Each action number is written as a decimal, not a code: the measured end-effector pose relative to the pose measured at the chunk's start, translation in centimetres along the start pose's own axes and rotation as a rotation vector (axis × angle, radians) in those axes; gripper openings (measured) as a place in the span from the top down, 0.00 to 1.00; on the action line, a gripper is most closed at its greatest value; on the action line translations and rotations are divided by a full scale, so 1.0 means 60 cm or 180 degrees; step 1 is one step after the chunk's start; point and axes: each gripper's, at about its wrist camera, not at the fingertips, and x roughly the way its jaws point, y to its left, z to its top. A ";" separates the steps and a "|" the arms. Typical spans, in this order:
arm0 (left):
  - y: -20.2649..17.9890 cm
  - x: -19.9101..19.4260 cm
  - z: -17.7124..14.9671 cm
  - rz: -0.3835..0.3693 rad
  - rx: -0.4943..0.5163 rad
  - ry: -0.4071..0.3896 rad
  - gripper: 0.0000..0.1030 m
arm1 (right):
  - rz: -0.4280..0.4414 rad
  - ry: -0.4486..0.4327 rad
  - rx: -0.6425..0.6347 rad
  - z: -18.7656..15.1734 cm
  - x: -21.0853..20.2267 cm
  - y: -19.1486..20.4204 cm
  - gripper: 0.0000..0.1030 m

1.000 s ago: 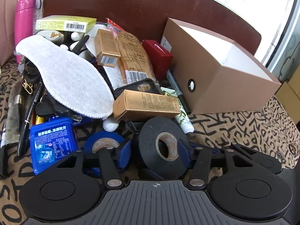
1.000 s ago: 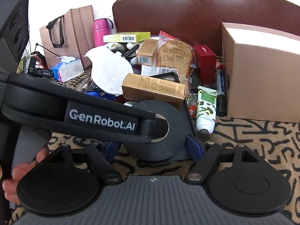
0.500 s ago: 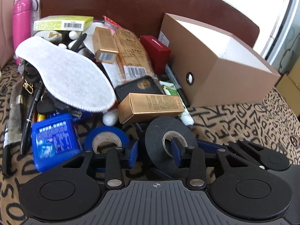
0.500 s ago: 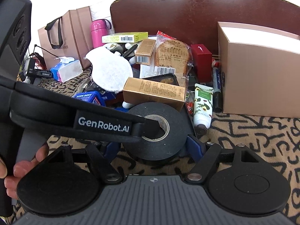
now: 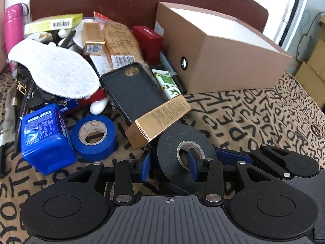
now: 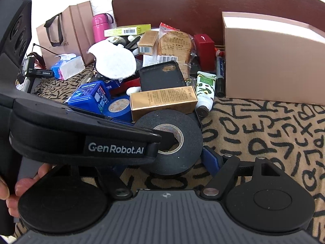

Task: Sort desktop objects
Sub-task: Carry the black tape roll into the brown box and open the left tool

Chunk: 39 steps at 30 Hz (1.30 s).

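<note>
Most of the sorting is left, judging by the left wrist view: the pile from 9 to 12 o'clock is thick with things, and what shows of the brown box (image 5: 229, 61) at 1 o'clock, a white inner wall, holds nothing. The left claw (image 5: 169, 165) is clamped on the black tape roll (image 5: 172, 162), one blue finger through the core, the other on the outer rim, so I judge one item is just being picked. The roll's far edge touches the gold carton (image 5: 160, 120), which lies tilted across the black phone case (image 5: 134, 89). At 9 o'clock a blue tape roll (image 5: 93, 137) lies just beside a blue plastic tub (image 5: 45, 138). Fine print runs along the gold carton and the tub's label, too small to read; barcodes show on a yellow-green box (image 5: 52, 23) and a bread pack (image 5: 119, 42) at 11 o'clock.

One clear piece of writing appears in the right wrist view: "GenRobot.AI" in white on the other claw's body, which crosses from 9 o'clock to the tape roll (image 6: 178, 142) at centre. The right claw (image 6: 164, 158) stands wide, empty, straddling the roll; its left finger is hidden behind the other device. A hand-cream tube (image 6: 205, 87) with an avocado print and a marker (image 6: 220, 75) lie at 1 o'clock against the box (image 6: 270, 65), on the patterned cloth (image 6: 264, 134) covering the counter.
</note>
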 end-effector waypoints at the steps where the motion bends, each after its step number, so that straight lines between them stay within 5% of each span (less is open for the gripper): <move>1: -0.003 -0.004 -0.002 -0.0007 0.0006 -0.0006 0.63 | 0.0001 -0.0015 -0.0017 -0.002 -0.006 0.000 0.23; 11: -0.075 -0.050 0.025 -0.0178 0.0186 -0.0273 0.64 | -0.0202 -0.0296 -0.0001 0.009 -0.091 -0.024 0.23; 26: -0.172 -0.037 0.213 -0.0516 0.0329 -0.0749 0.64 | -0.0668 -0.0754 -0.0155 0.158 -0.145 -0.133 0.23; 39: -0.204 0.129 0.357 -0.0822 -0.0028 -0.0348 0.61 | -0.0953 -0.0303 -0.0185 0.273 -0.063 -0.272 0.23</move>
